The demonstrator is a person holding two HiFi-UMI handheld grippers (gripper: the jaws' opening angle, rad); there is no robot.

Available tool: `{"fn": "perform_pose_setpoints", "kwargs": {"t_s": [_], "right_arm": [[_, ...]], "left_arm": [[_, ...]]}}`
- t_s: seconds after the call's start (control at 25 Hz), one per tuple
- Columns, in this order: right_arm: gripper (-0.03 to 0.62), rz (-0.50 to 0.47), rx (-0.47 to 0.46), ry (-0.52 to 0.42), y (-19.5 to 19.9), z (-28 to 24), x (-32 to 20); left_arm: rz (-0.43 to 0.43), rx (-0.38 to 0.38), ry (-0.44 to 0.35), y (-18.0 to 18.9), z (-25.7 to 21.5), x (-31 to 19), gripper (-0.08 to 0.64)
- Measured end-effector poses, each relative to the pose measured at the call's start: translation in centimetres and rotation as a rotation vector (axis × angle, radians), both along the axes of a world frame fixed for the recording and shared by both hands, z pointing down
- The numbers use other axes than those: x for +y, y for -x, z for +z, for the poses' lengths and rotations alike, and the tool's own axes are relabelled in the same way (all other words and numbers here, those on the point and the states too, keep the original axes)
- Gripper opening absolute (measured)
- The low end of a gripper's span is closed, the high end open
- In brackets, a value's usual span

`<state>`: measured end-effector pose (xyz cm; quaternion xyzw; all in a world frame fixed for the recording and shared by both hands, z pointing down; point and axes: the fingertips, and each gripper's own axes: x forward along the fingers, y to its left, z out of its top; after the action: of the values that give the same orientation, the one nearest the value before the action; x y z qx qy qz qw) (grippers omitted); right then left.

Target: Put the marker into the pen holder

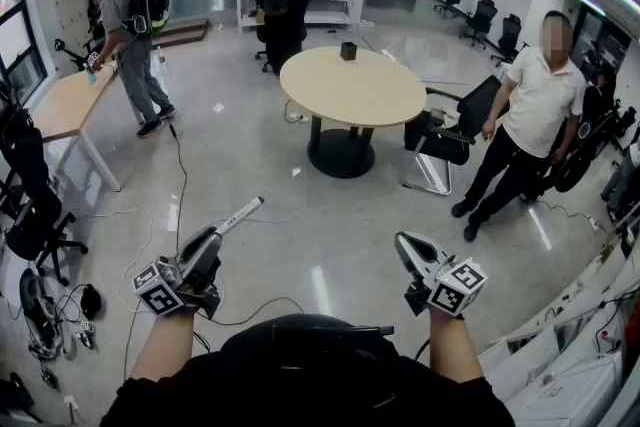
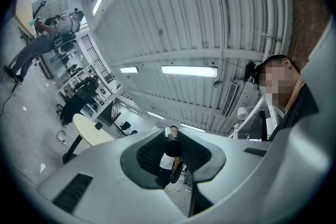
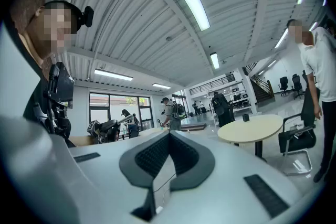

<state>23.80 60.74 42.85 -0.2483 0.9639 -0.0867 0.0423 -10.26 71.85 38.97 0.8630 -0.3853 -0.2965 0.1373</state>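
My left gripper (image 1: 213, 233) is shut on a white and grey marker (image 1: 242, 212) that sticks out forward and to the right past its tips. In the left gripper view the marker (image 2: 171, 140) shows end-on, pinched between the dark pads of the left gripper (image 2: 170, 150). The pen holder (image 1: 348, 50), a small black cup, stands far ahead on the round beige table (image 1: 350, 95); it also shows as the pen holder (image 3: 244, 117) in the right gripper view. My right gripper (image 1: 401, 241) is held at waist height, shut with nothing in it; the right gripper (image 3: 168, 136) points toward the table.
A black office chair (image 1: 445, 130) stands right of the round table, and a person in a white shirt (image 1: 530, 105) stands beside it. Another person with a backpack (image 1: 125, 30) leans at a wooden desk (image 1: 65, 100) on the left. Cables (image 1: 180, 185) trail over the glossy floor.
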Motion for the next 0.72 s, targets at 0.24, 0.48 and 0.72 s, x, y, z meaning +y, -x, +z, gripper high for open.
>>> {"fn": "perform_pose_setpoints", "kwargs": {"t_s": [0.24, 0.48, 0.72], "right_arm": [[0.003, 0.005, -0.021, 0.017, -1.3, -0.4, 0.2], [0.002, -0.024, -0.028, 0.02, -3.0, -0.3, -0.2], [0.002, -0.071, -0.022, 0.025, -4.8, 0.6, 0.1]], "left_arm": [[-0.004, -0.01, 0.003, -1.9, 0.1, 0.3, 0.064], [-0.022, -0.007, 0.02, -4.5, 0.7, 0.7, 0.064], [-0.031, -0.002, 0.057, -7.9, 1.8, 1.1, 0.064]]}}
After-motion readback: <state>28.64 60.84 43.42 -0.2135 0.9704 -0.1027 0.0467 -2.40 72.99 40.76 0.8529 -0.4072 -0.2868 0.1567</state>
